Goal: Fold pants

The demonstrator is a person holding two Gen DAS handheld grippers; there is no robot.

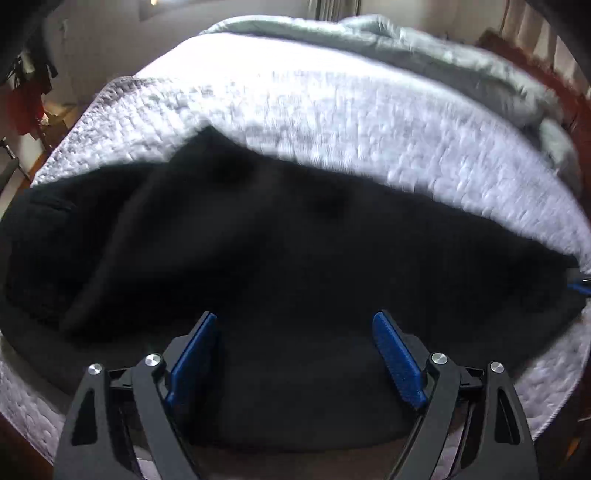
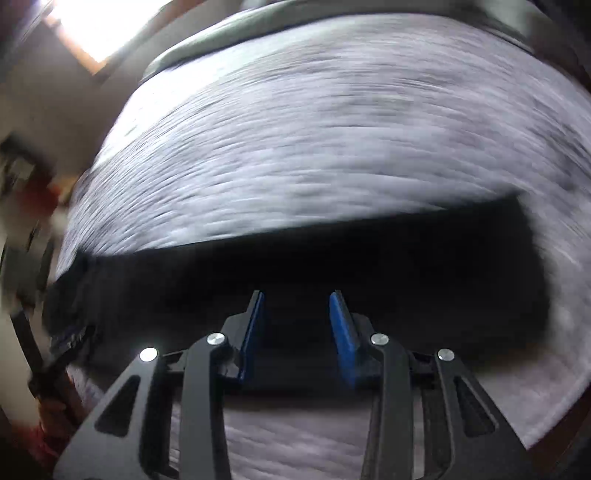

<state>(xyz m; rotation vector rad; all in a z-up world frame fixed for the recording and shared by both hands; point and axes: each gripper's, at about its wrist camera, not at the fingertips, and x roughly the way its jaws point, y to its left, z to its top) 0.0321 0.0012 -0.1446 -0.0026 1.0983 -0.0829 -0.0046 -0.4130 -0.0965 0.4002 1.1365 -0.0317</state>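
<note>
Black pants (image 1: 277, 251) lie spread across a white quilted bed (image 1: 314, 110), with folds bunched at their left side. My left gripper (image 1: 295, 321) is open just above the near edge of the pants, with nothing between its blue pads (image 1: 192, 362). In the right wrist view the pants (image 2: 369, 258) form a flat dark band across the bed (image 2: 314, 129). My right gripper (image 2: 297, 299) is open over the near edge of the pants, empty. That view is blurred by motion.
A grey duvet (image 1: 424, 48) is heaped at the far side of the bed. A wooden bed frame (image 1: 554, 85) runs along the right. Clutter and a wooden floor (image 1: 33, 122) lie off the bed's left side. A bright window (image 2: 96, 22) shows at upper left.
</note>
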